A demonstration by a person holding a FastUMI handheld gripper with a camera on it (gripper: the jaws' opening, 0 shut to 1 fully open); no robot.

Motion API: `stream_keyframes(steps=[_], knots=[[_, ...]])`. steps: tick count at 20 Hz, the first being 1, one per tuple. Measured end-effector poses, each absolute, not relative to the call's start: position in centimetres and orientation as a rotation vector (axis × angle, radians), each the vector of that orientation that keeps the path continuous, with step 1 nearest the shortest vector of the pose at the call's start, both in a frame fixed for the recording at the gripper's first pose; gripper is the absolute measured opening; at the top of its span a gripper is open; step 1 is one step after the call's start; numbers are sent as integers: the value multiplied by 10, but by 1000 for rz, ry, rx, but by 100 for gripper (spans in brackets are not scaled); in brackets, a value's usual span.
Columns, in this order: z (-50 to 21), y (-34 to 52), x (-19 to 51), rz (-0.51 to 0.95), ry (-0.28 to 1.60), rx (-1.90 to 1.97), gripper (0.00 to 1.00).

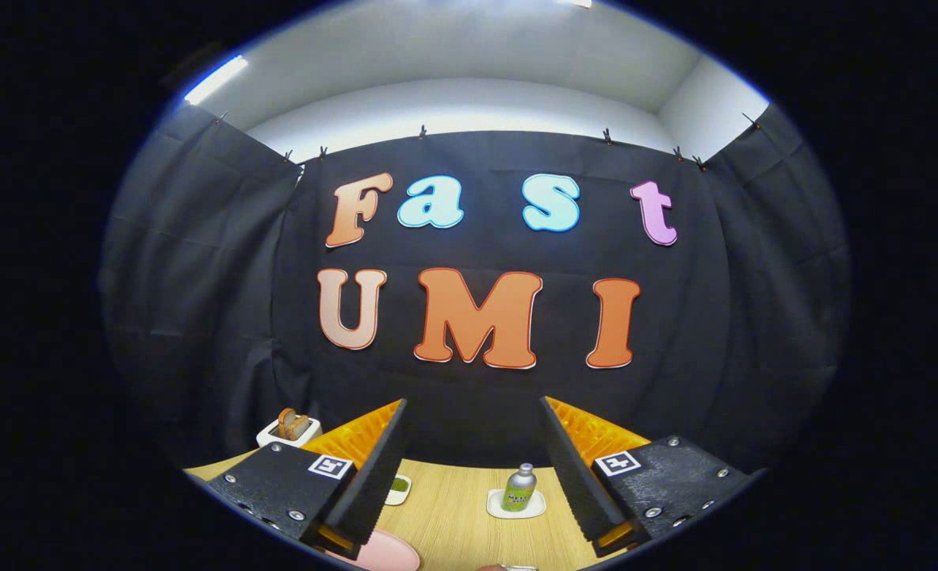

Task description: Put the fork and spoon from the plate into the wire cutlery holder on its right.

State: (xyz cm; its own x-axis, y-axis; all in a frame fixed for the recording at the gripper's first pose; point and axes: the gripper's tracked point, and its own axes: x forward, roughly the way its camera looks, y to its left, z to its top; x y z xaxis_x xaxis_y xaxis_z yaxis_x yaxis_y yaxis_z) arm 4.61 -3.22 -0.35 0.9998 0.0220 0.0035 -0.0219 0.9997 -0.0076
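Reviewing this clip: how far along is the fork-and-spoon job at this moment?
Nothing looks done yet. The gripper is open, its fingers apart and holding nothing, raised over the wooden table. An edge of the pink plate shows below the fingers; the small bottle on its coaster stands beyond them. Picking up both utensils and placing them in the holder remains.

The tongs (472,468) stand wide apart, gripping nothing, above the table (453,523). A small bottle (519,487) stands between them; a pink plate (389,549) lies left of the bottle.
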Motion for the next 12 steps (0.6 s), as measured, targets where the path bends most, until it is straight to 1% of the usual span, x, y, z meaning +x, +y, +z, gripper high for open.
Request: stream_keyframes(steps=[12], knots=[[10,-1,45,83,-78,-47,97]])
